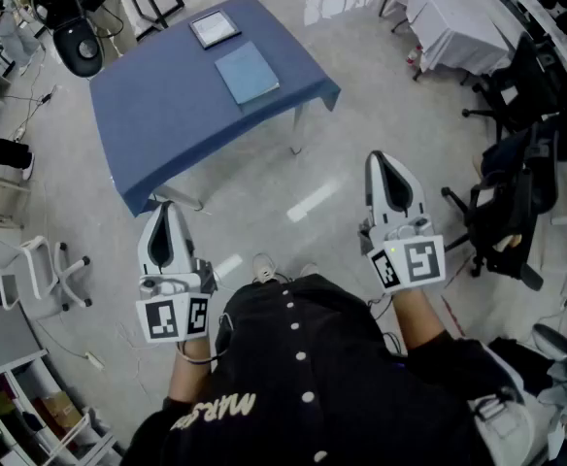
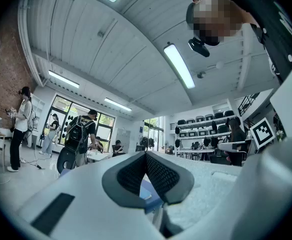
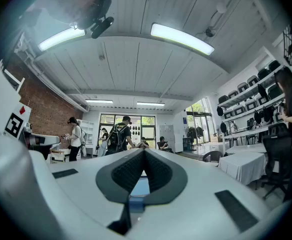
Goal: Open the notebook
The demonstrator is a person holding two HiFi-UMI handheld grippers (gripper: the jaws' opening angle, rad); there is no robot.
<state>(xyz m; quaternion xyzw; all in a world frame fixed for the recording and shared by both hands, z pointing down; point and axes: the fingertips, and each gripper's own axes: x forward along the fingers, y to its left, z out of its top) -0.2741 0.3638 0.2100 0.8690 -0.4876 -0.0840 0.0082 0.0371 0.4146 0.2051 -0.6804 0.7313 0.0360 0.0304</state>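
Note:
A light blue notebook (image 1: 247,73) lies closed on a table with a dark blue cloth (image 1: 167,115), well ahead of me in the head view. Beside it, farther back, lies a grey-framed flat item (image 1: 214,29). My left gripper (image 1: 165,210) is held close to my body, short of the table's near edge, shut with nothing in it. My right gripper (image 1: 385,159) hovers over the floor to the right of the table, also shut and empty. In the left gripper view the pads (image 2: 158,174) meet at the tips. The right gripper view shows pads (image 3: 158,171) touching too, with a sliver of blue below.
Black office chairs (image 1: 502,202) stand to the right, and a white-draped table (image 1: 453,17) at the back right. A white chair (image 1: 41,265) and shelving sit at the left, and a black chair (image 1: 78,47) by the table's far left corner. People stand far off (image 3: 117,134).

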